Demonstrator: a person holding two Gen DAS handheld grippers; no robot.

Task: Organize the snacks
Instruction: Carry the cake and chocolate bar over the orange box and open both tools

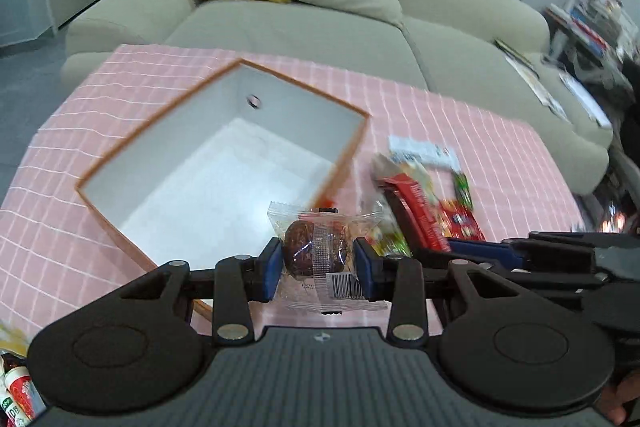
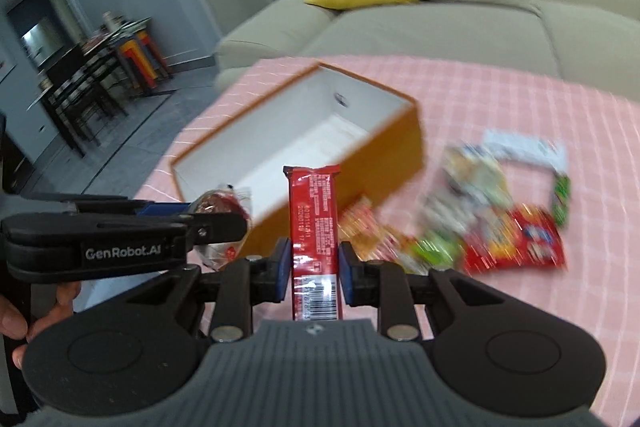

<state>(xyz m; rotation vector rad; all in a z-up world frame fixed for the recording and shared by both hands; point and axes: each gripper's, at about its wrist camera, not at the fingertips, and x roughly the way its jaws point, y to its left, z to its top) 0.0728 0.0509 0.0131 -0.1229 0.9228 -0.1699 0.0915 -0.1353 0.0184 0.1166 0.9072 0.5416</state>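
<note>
Orange-walled open cardboard box [image 1: 224, 163] white inside, left gripper [image 1: 316, 269] clamped on clear-wrapped brown cookie [image 1: 316, 247] at its near corner, right gripper [image 2: 314, 273] clamped on red wrapped bar [image 2: 314, 223] just beside, loose snack packets [image 2: 500, 211] right of box

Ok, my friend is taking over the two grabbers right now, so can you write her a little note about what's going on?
Left tool: shut on a clear-wrapped brown cookie, held near the orange box's near corner.
Right tool: shut on a red snack bar, held upright in front of the same box.
Box: open on the pink checked tablecloth; the inside that shows is bare.
Done: one snack picked up in each tool; none seen in the box yet.
Left: probably drop both into the box, then collect the pile of snack packets lying to the box's right.
</note>
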